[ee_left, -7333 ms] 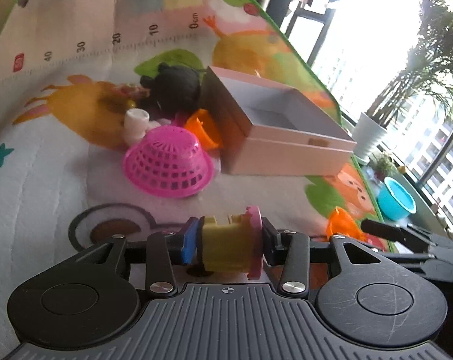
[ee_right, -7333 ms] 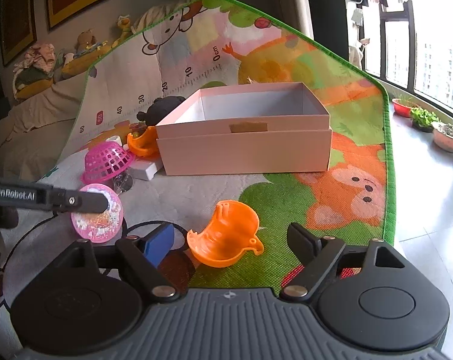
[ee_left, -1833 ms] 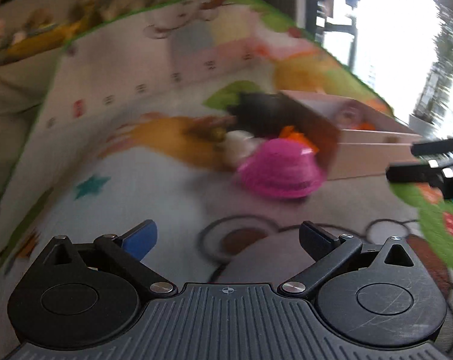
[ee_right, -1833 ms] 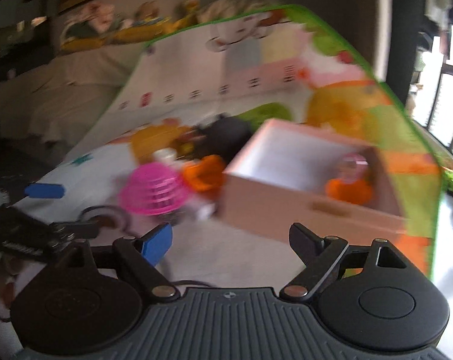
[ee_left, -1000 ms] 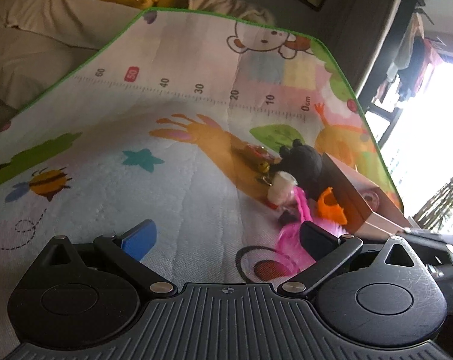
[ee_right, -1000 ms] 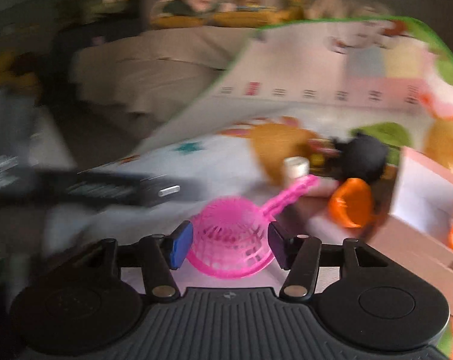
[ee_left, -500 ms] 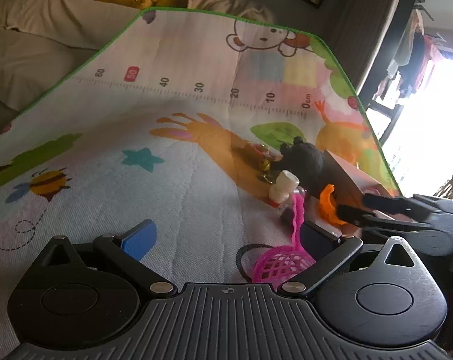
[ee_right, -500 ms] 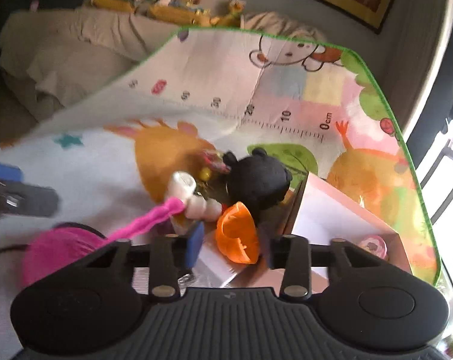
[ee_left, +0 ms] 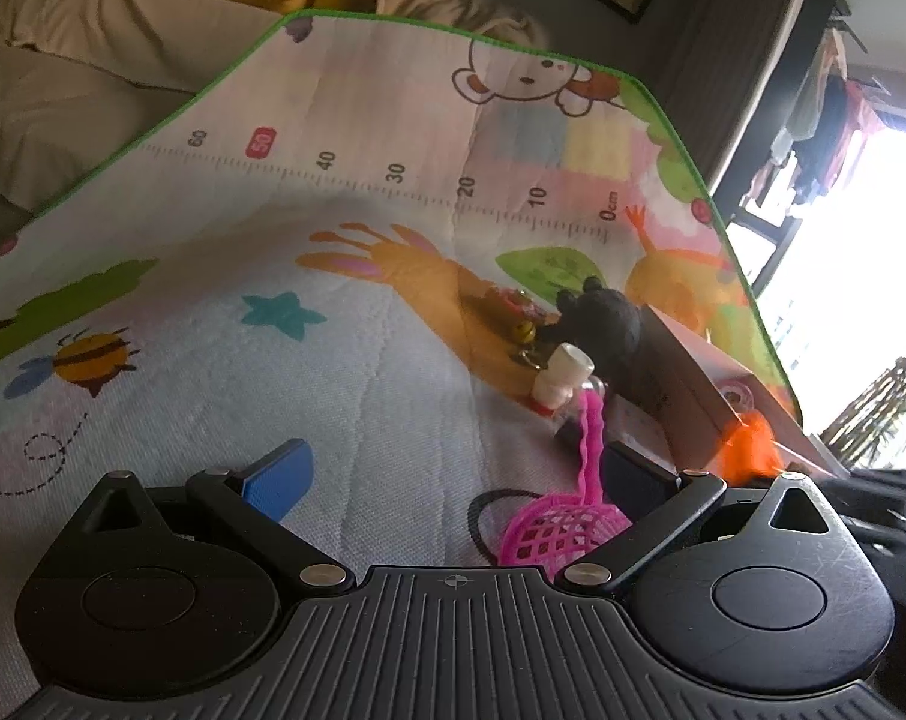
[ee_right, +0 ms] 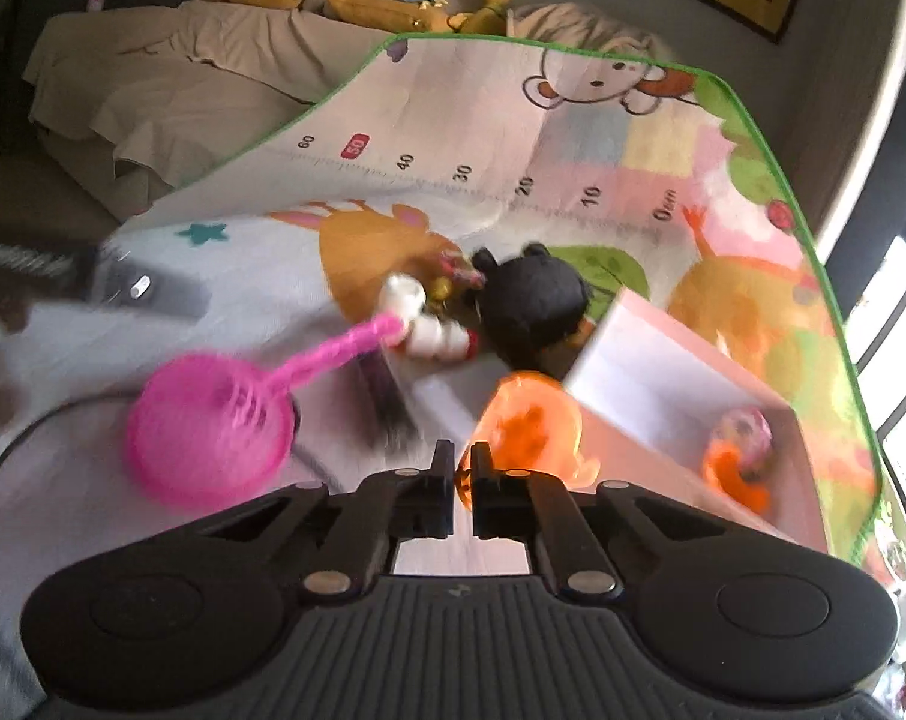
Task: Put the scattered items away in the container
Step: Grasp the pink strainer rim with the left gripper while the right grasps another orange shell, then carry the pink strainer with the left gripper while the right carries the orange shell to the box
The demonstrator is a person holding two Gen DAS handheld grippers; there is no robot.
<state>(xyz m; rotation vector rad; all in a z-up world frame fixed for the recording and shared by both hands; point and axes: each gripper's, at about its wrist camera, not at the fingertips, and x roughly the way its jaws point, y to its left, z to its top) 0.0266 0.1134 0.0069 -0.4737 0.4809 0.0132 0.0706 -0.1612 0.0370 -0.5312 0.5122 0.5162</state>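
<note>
Right wrist view: right gripper (ee_right: 464,483) clamped on the orange toy (ee_right: 528,423) — blurred, just beside the pink box (ee_right: 663,381) wall. Left gripper (ee_left: 453,471) spread wide, empty, above the play mat (ee_left: 213,324). Pink strainer (ee_left: 564,525) lying on the mat near the box.

- The right gripper (ee_right: 464,483) has its black fingers pinched on the edge of an orange plastic shell-shaped toy (ee_right: 528,426).
- A pale pink cardboard box (ee_right: 663,384) just beyond holds a small orange piece (ee_right: 735,474).
- A pink plastic mesh sieve (ee_right: 213,432) lies on the cartoon-printed play mat (ee_right: 453,138).
</note>
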